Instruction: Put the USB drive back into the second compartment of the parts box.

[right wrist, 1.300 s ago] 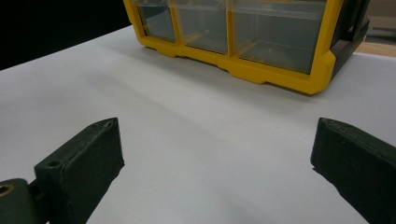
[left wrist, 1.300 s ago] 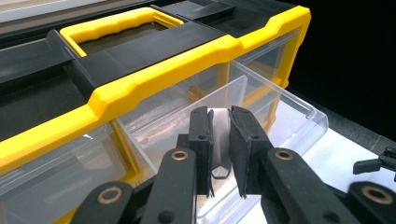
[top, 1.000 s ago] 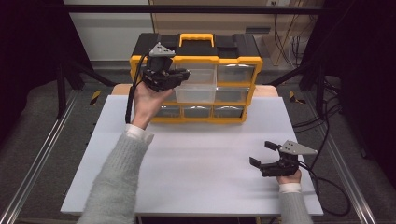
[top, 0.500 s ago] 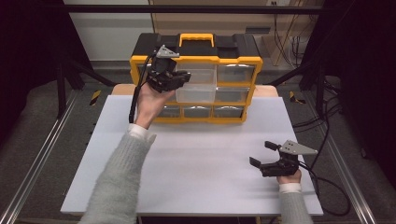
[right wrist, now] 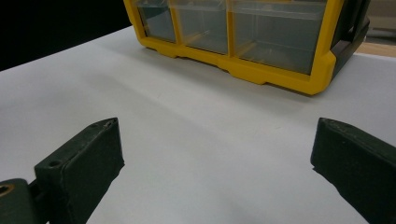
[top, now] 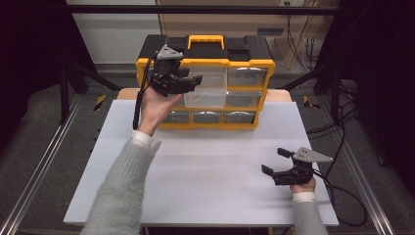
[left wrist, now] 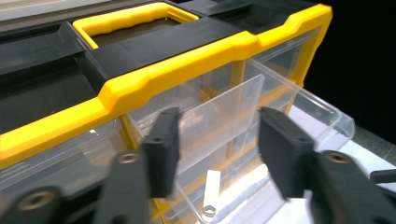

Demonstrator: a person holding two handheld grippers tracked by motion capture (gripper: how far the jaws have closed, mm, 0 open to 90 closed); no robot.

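A yellow and black organizer (top: pixel 247 63) with clear drawers stands at the far side of the table. Its upper middle drawer (top: pixel 208 98) is pulled out. My left gripper (top: pixel 194 81) hovers over that drawer. Its jaws have just been opening and now stand open with nothing between the pads. In the left gripper view, my left gripper (left wrist: pixel 217 137) looks down at a small pale flat piece (left wrist: pixel 211 191) lying in the open drawer (left wrist: pixel 322 112). My right gripper (top: pixel 274 161) rests open near the table's front right, nothing between its jaws (right wrist: pixel 215 154).
The white tabletop (top: pixel 210 166) stretches between the organizer and my right gripper. The organizer's lower drawers (right wrist: pixel 275 30) are closed. Metal rails (top: pixel 34 171) and cables (top: pixel 342 122) run beside the table.
The left gripper's jaws have come apart over the pulled-out drawer; the hand barely shifted. The right gripper has stayed where it was.
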